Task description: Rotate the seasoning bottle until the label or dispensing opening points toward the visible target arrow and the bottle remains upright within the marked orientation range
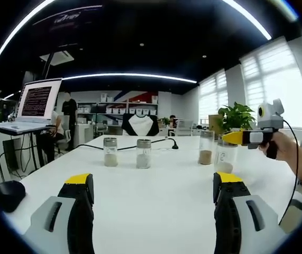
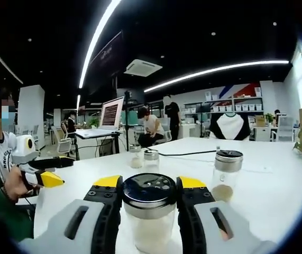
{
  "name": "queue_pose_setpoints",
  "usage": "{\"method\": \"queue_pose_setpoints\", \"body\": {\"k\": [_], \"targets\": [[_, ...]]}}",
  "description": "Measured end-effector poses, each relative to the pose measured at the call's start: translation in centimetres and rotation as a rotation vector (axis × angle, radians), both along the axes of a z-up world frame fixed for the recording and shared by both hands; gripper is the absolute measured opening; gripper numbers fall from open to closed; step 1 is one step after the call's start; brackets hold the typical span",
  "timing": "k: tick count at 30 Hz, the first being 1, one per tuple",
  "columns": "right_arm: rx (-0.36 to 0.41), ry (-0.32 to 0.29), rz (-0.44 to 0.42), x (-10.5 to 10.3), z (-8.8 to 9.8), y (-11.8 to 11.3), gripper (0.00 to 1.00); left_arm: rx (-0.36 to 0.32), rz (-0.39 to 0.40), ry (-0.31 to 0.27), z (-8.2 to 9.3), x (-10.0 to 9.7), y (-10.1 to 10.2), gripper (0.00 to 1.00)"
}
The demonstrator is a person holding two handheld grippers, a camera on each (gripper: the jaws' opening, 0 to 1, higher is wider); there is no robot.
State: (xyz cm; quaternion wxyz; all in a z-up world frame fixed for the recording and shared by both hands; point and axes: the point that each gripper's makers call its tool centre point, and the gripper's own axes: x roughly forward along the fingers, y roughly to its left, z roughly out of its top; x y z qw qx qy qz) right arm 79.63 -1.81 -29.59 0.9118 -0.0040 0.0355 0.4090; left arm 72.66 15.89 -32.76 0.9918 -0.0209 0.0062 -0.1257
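Observation:
A clear seasoning bottle [image 2: 149,214] with pale granules and a black perforated lid stands upright between my right gripper's [image 2: 149,184] yellow-tipped jaws, which are shut on it at lid height. In the left gripper view the same bottle [image 1: 225,157] stands on the white table [image 1: 161,190] at the right, with the right gripper [image 1: 231,138] at its top and a hand behind it. My left gripper [image 1: 153,182] hovers low over the table, open with nothing between its jaws. It is also at the left of the right gripper view, as the left gripper [image 2: 45,179], held in a hand.
Three more bottles stand on the table: two with silver lids [image 1: 110,152] [image 1: 143,153] and one with brown powder [image 1: 206,147]. A black cable [image 1: 140,145] runs behind them. A laptop [image 1: 37,101] on a stand is at the left, and a plant [image 1: 237,116] at the back right.

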Motion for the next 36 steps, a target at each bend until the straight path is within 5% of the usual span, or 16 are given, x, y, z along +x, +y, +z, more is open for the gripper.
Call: {"method": "queue_pose_setpoints", "body": {"k": [36], "targets": [[0.006, -0.03, -0.288, 0.49, -0.01, -0.64, 0.39, 0.018, -0.013, 0.034, -0.55, -0.01, -0.23, 0.99]]}}
